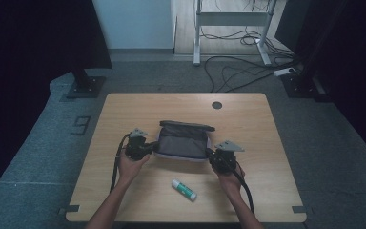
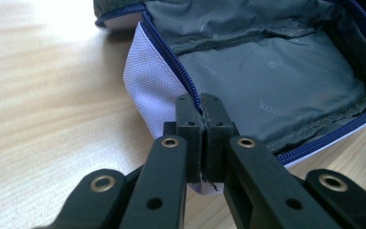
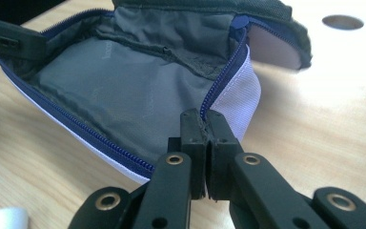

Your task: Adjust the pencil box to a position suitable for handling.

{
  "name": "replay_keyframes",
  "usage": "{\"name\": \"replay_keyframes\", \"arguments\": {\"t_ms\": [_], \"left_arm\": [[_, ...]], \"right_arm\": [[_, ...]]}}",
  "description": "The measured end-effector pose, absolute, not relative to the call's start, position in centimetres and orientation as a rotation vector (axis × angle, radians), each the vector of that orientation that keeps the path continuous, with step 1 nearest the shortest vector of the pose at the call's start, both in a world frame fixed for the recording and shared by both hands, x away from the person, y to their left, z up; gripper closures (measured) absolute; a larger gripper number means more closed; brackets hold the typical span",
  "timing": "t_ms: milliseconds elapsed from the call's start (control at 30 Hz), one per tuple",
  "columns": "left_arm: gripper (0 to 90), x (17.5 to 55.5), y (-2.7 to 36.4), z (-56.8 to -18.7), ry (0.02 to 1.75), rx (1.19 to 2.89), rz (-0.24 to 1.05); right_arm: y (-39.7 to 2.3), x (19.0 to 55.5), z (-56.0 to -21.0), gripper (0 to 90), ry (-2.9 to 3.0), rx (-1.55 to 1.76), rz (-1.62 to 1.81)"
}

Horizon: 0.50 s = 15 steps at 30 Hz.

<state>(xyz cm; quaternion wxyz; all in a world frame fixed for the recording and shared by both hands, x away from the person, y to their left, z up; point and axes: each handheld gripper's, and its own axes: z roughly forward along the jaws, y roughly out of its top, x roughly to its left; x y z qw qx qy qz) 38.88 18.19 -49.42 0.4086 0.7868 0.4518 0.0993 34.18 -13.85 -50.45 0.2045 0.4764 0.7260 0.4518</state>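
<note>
Pale woodgrain table (image 1: 124,191) bears a soft grey fabric pouch (image 1: 182,142), both black tongs (image 2: 203,138) (image 3: 205,143) clamped on its blue-zippered rim.

Left gripper (image 2: 204,117) pinches the pouch (image 2: 276,81) at its zipper edge (image 2: 171,57), jaws clamped tight; grey lining gapes open above the table (image 2: 43,119).

The high view looks down and forward over the light wooden table (image 1: 248,119). Each gripper view peers close past its black fingers (image 2: 190,119) into the same open grey fabric pouch (image 3: 124,90), from opposite ends.
</note>
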Motion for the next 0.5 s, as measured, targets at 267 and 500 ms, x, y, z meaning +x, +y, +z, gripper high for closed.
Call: {"name": "replay_keyframes", "arguments": {"t_ms": [267, 500], "left_arm": [[87.8, 39.0, 17.9, -51.0, 1.159, 2.018, 0.223], [87.0, 39.2, 17.6, -52.0, 1.171, 2.041, 0.211]], "right_arm": [[-13.8, 34.2, -52.6, 86.4, 2.075, 1.362, 1.208], [-13.9, 34.6, -53.4, 85.5, 2.096, 1.389, 1.172]]}}
